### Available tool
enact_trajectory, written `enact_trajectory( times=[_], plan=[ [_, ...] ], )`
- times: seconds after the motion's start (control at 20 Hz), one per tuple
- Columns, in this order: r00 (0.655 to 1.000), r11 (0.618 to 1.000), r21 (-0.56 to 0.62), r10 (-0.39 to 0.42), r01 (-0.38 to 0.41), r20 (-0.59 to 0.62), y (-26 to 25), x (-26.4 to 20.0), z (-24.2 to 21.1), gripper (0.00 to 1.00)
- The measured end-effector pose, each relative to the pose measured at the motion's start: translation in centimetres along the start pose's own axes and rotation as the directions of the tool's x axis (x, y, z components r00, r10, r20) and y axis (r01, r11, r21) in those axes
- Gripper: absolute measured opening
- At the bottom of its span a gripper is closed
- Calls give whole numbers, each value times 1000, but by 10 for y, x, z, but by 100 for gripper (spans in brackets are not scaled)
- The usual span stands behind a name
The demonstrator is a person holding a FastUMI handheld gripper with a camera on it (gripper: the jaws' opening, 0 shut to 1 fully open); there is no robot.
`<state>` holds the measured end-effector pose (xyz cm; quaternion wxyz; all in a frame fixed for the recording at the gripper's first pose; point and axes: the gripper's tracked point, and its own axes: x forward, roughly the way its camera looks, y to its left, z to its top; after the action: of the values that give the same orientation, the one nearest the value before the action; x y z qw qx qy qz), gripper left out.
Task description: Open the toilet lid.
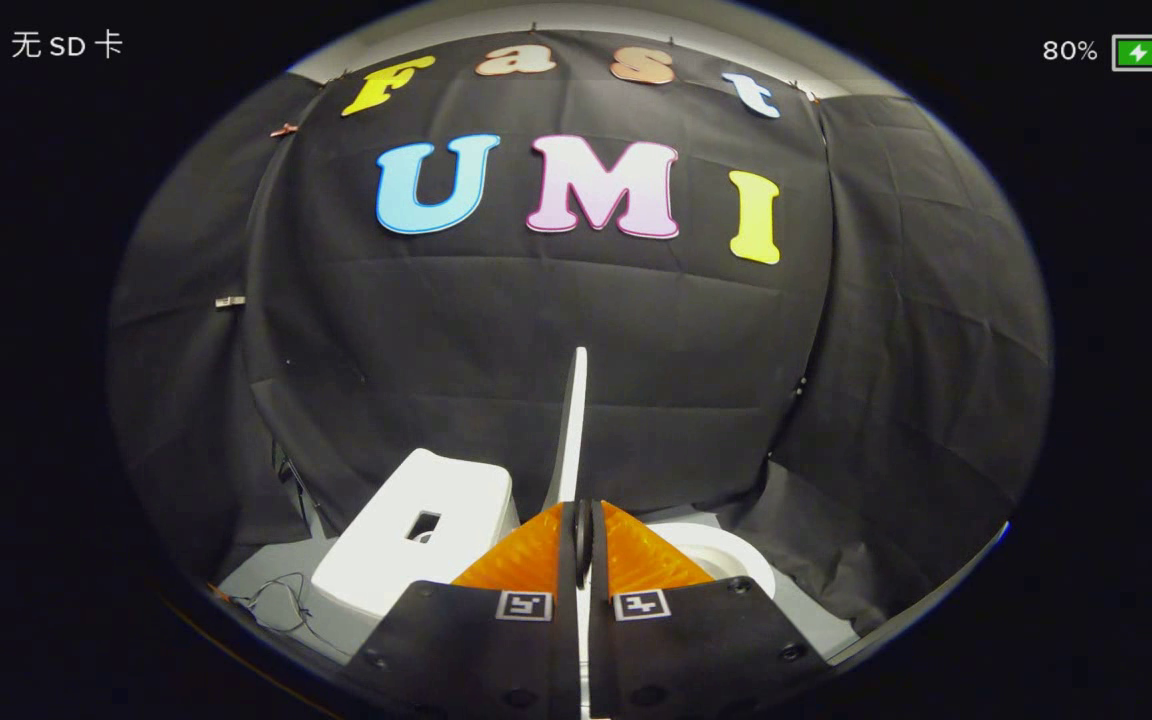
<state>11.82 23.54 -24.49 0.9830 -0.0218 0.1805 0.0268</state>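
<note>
Fingers of the gripper [582, 535] press together on the thin edge of the toilet lid [572, 430], which stands edge-on between them and rises straight up ahead of the tips as a narrow white blade against the dark cloth wall [496, 330]. Both ribbed pads [526, 555] lie flat against the lid, one on each side, with no gap showing between pad and lid where they meet. Two small square markers [524, 605] sit on the gripper body just behind the pads, one on each half. Left of the lid and just beyond the left finger stands the white tank [416, 540] of the toilet, a rounded block with a small dark square opening in its top face. Right of the lid, just beyond the right finger, part of the white seat ring [726, 560] curves around a shadowed hollow. A pale floor [266, 575] runs under the toilet, and thin dark wires [281, 600] trail across it near the tank's left side. Dark cloth hangs in folds behind and to both sides, reaching down to the floor.
</note>
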Motion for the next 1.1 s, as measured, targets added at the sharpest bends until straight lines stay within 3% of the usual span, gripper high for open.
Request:
enact_trajectory(
  times=[0.35,0.6,1.1],
  plan=[
    [998,992,-128,14,-6,63,58,10,7,8],
    [996,982,-181,68,-55,64,103,5,2,8],
    [993,958,-275,98,-79,58,147,3,-7,8]
  ],
)
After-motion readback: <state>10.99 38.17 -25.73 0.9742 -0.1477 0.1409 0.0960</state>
